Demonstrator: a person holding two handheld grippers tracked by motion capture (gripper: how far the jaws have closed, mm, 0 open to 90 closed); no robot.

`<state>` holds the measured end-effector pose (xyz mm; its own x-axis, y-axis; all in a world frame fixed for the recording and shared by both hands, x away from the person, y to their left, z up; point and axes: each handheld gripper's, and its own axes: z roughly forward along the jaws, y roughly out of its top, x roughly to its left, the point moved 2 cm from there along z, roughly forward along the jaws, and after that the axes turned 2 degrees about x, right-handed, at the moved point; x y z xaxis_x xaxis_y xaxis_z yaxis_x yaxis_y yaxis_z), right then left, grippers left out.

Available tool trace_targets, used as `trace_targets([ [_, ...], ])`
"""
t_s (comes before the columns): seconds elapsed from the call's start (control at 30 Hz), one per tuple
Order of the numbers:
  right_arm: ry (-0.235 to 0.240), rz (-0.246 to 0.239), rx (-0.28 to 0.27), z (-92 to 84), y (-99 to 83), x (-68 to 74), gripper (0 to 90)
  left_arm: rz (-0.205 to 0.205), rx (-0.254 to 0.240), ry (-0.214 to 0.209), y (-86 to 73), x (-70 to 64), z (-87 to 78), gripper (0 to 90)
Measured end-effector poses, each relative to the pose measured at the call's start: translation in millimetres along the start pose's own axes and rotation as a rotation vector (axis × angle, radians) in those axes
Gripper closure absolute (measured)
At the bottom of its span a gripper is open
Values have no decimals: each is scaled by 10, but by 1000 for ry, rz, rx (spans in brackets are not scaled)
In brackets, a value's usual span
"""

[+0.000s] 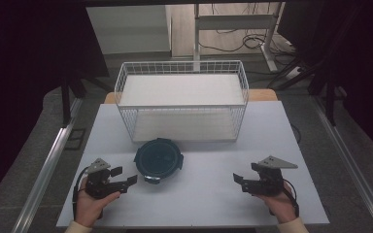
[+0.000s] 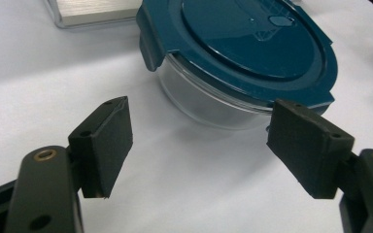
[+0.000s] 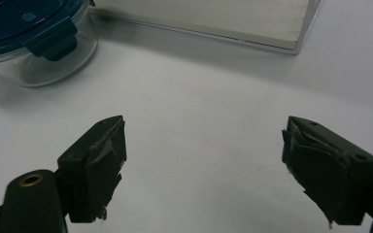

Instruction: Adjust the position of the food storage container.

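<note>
A round clear glass container with a dark blue clip-on lid [image 1: 158, 160] stands on the white table [image 1: 204, 194], just in front of a white wire basket [image 1: 182, 99]. My left gripper [image 1: 126, 177] sits low at the container's left front, open, nothing between its jaws. In the left gripper view the container [image 2: 243, 53] lies close ahead of the open gripper [image 2: 199, 145], untouched. My right gripper [image 1: 238, 182] rests near the table's front right, open and empty, pointing left. Its own view has the container [image 3: 34, 39] far off at upper left beyond the gripper [image 3: 204, 165].
The wire basket's base [image 3: 213, 19] runs along the back of the right gripper view. The table's front edge [image 1: 194, 224] is close behind both hands. Dark curtains, a desk frame and floor cables lie beyond the table.
</note>
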<state>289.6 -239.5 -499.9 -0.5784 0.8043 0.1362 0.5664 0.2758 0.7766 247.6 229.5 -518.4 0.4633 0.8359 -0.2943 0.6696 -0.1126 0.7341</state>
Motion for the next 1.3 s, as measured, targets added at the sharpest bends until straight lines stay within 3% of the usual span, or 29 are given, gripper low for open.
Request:
trace_targets([
  [0.2,0,-6,26,-7,-26,-19,171,10,-4,3,14,-15,-28,241],
  [0.5,-18,-13,23,-18,2,-2,173,32,0,5,-2,-36,-36,232],
  [0.7,-23,-24,33,24,-6,4,172,24,-8,8,11,-23,-55,229],
  [0.87,34,23,7,-16,16,28,170,19,-20,12,36,-38,-84,232],
  [1.1,22,16,6,-30,25,5,174,-13,-49,34,206,-3,-167,257],
  [1.2,16,17,-6,-60,32,-7,177,8,-37,48,319,-7,-194,271],
  [1.3,14,18,-3,-62,23,-20,177,26,-4,35,482,9,-254,272],
])
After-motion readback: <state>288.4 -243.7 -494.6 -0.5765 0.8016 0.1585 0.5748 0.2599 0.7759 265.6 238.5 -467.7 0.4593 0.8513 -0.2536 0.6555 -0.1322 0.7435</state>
